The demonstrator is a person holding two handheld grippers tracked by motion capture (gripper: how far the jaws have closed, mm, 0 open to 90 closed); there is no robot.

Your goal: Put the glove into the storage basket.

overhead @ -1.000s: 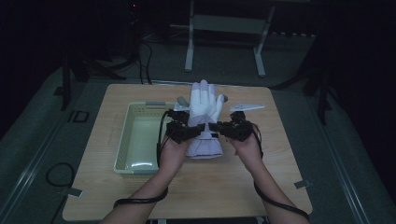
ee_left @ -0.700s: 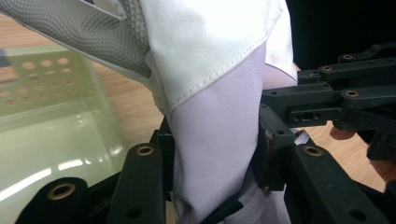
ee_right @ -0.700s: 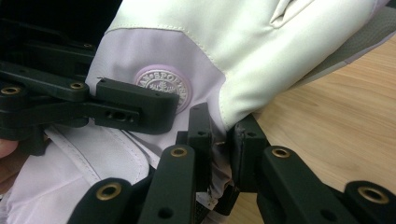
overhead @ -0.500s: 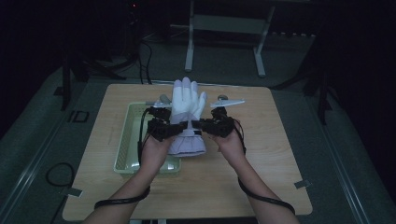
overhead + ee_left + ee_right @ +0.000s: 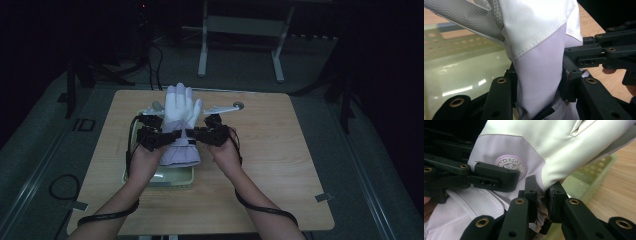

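A white and lavender glove [image 5: 180, 107] hangs upright with its fingers up, held between both grippers above the pale green tray [image 5: 165, 183]. My left gripper [image 5: 170, 137] is shut on the glove's cuff edge [image 5: 539, 50] from the left. My right gripper [image 5: 194, 133] is shut on the opposite cuff edge, just beside a round badge on the glove [image 5: 524, 145]. In the left gripper view the left gripper [image 5: 539, 83] pinches lavender fabric over the tray [image 5: 461, 75]. The right gripper [image 5: 541, 192] in its own view grips the seam, with the tray [image 5: 594, 175] to the right.
A flat white piece [image 5: 222, 107] with a round end lies on the wooden table [image 5: 280, 165] behind the glove. A metal stand's legs [image 5: 240, 45] rise on the floor beyond the table. Bare wood stretches to the right of my hands.
Both hands have carried the glove to the left, from the table's middle to above the green tray. The grips on the cuff are unchanged.
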